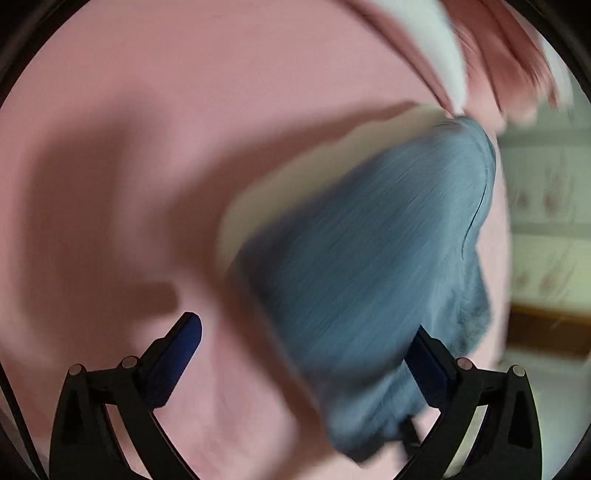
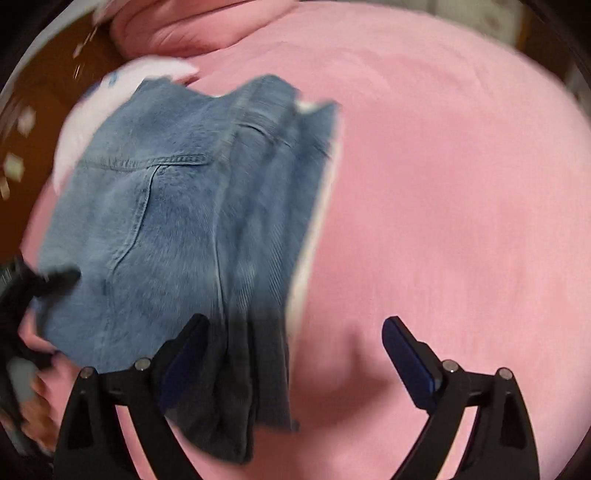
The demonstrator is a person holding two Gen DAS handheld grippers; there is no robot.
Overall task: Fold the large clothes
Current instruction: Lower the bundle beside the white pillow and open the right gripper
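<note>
A pair of blue jeans [image 2: 177,221] lies folded on the pink bed sheet [image 2: 443,184]; a back pocket seam shows. In the left wrist view the jeans [image 1: 369,258] are blurred and lie against the right finger [image 1: 428,369]. My left gripper [image 1: 306,362] is open, with cloth between its jaws near the right one. My right gripper [image 2: 295,354] is open; the jeans' near edge hangs by its left finger [image 2: 184,354]. The left gripper [image 2: 40,284] shows at the left edge of the right wrist view, touching the jeans.
A white and pink cloth [image 2: 110,99] lies past the jeans at the bed's far corner. A pink pillow [image 2: 192,26] sits at the head. Brown floor [image 2: 37,92] lies to the left. A white cupboard [image 1: 546,206] stands beyond the bed edge.
</note>
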